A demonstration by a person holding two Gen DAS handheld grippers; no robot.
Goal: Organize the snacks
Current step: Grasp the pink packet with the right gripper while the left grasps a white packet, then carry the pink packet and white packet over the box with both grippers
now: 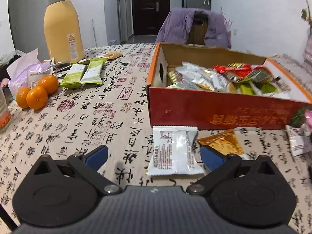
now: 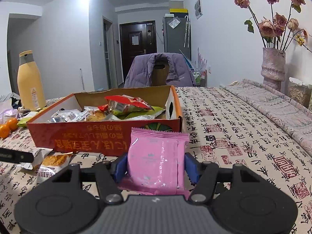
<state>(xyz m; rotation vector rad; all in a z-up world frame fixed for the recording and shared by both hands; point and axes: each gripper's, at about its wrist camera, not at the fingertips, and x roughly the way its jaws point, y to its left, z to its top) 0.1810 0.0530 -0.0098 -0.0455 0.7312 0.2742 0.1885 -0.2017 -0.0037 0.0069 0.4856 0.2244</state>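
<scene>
Left gripper (image 1: 154,156) fingers spread over white packet (image 1: 173,152); red box (image 1: 224,111) beyond.

We count three small round orange tangerines (image 1: 37,93), two flat green foil snack bars (image 1: 81,75), one tall yellow plastic jug (image 1: 60,25) and one open red cardboard box (image 1: 220,111). Before the box lie one white snack packet (image 1: 173,152) and one orange-brown packet (image 1: 224,143). One pink foil packet (image 2: 158,161) shows. The box's packets are too heaped to count.
</scene>
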